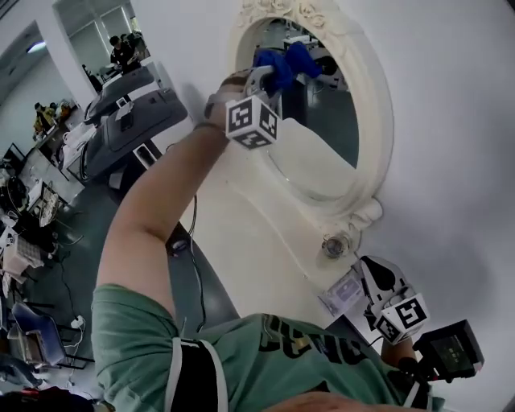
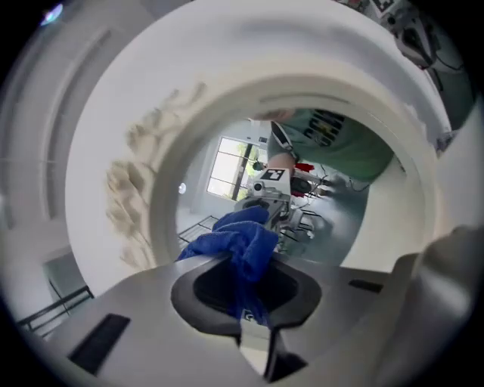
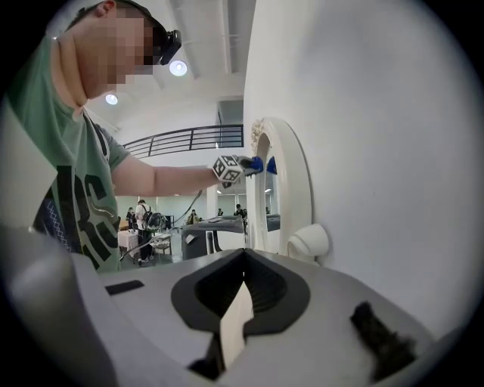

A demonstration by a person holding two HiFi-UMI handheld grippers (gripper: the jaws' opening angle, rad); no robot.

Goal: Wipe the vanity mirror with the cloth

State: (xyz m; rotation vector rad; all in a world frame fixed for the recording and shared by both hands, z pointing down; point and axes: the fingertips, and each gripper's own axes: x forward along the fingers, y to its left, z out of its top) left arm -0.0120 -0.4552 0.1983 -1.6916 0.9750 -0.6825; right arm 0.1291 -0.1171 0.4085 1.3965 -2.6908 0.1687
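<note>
My left claw [image 1: 270, 78] is clamped on the blue cloth [image 1: 283, 64], which sits at the upper part of the vanity mirror [image 1: 331, 121], just under the carved crest [image 1: 283, 11] of its white oval frame. In the left gripper view, the two dark pads of the left claw [image 2: 246, 291] are closed down on a fold of the cloth [image 2: 240, 243]. The rest bunches out ahead of the tips against the glass [image 2: 344, 219]. The cloth's reflection meets it there, so it looks to be touching the mirror (the exact contact line is hidden by the bunched fabric). My claw's own reflection [image 2: 266, 185], with its marker cube, shows deeper in the glass. The frame's carving [image 2: 144, 178] lies off to the left in that view. In the head view, my left forearm [image 1: 157, 201] reaches across to the mirror, with the marker cube [image 1: 252, 121] just beside the frame's edge.

My right claw [image 1: 364, 272] hangs past the mirror's foot, near the small round knob [image 1: 335, 244] at the base of the frame and well apart from the cloth. In the right gripper view the right claw [image 3: 242, 291] has its pads drawn together with nothing between them. It points along the white wall [image 3: 378, 136] toward the mirror [image 3: 266, 204], whose rounded foot [image 3: 310, 242] stands nearest.
</note>
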